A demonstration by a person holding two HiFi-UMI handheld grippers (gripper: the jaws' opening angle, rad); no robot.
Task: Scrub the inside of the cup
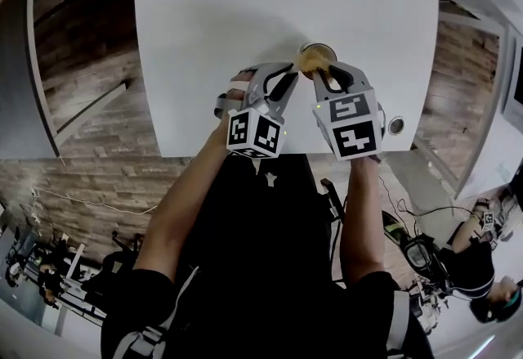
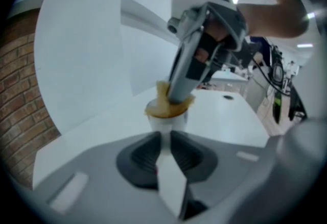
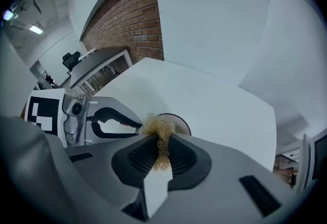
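1. Pinched shut, the right fingers [image 3: 184, 159] hold a tan scrubber [image 3: 159, 133], its tuft stuffed into the cup [image 3: 180, 122] mouth.
2. The left fingers [image 2: 140, 156] clamp the cup's white wall, keeping it upright over the table [image 1: 212, 38].
3. The cup lies straight below the right fingers with its axis vertical, so scrubbing likely means plunging and twisting along that axis.

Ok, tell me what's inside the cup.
A tan scrubber fills the mouth of the cup, pinched in the right claw and bulging over the rim. The inner wall and bottom are covered by it.
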